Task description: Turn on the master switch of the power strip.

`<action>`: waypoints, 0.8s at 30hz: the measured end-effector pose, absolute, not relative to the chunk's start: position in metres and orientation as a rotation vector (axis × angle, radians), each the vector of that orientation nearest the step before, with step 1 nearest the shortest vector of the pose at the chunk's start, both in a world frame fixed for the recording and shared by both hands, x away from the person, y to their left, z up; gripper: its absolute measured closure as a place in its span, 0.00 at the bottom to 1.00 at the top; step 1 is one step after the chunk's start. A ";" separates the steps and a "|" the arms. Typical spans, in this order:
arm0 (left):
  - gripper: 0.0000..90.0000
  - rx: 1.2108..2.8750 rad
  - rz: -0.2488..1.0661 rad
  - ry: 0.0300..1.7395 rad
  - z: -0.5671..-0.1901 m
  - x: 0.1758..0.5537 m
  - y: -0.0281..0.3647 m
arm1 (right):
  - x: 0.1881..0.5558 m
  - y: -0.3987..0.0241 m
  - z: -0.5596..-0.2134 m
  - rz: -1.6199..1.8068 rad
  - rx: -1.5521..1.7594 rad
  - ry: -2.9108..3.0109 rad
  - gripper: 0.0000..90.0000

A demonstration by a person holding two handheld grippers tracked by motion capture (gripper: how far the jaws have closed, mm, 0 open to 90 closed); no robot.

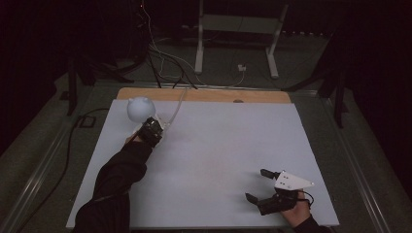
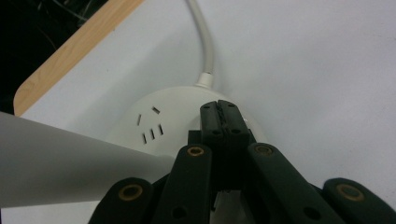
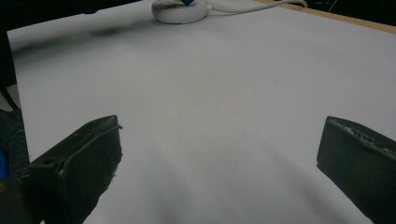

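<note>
Left gripper view gives me the closest look at the round white power socket [image 2: 159, 126]: it lies flat on the white table cover [image 2: 303, 56], near the far left corner where the wooden table edge [image 2: 70, 51] shows past the cover. Its pale cord [image 2: 203, 42] leaves the far side of the puck and runs away toward the back. I can see slot openings on its top face, left of my tips. My left gripper [image 2: 219, 114] has its jaws clenched together with nothing between them, tips right over the top of the socket, close to where the cord enters; whether they actually press on it I cannot tell. A pale grey cone-shaped surface [image 2: 56, 163] cuts across the lower left of that view, blurred and too close to identify.

From the high view, the left gripper [image 1: 151, 130] sits at the far left of the cover, just beside a white rounded object [image 1: 141, 108] that stands between it and the table's back edge. My dark sleeve [image 1: 119, 179] stretches up from the bottom left.

My right gripper [image 1: 256, 185] is well apart, near the front right corner, jaws spread wide and holding nothing. In the right gripper view the socket [image 3: 180, 10] shows far off at the top, beyond a bare stretch of cover
</note>
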State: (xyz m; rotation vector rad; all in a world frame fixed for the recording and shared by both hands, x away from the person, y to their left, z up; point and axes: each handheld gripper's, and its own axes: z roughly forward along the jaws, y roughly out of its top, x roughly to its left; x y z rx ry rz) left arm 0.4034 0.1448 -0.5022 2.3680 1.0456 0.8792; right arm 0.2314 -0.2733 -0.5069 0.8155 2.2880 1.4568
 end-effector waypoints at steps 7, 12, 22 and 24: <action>1.00 2.375 0.974 0.897 -0.507 0.395 0.144 | 0.233 -0.273 -0.508 1.448 0.821 2.292 0.00; 1.00 2.371 0.959 0.916 -0.505 0.398 0.144 | 0.232 -0.272 -0.508 1.443 0.816 2.297 0.00; 1.00 2.185 0.887 0.848 -0.464 0.379 0.152 | 0.232 -0.273 -0.507 1.442 0.810 2.288 0.00; 1.00 2.175 0.899 0.849 -0.458 0.377 0.152 | 0.232 -0.273 -0.507 1.445 0.810 2.284 0.00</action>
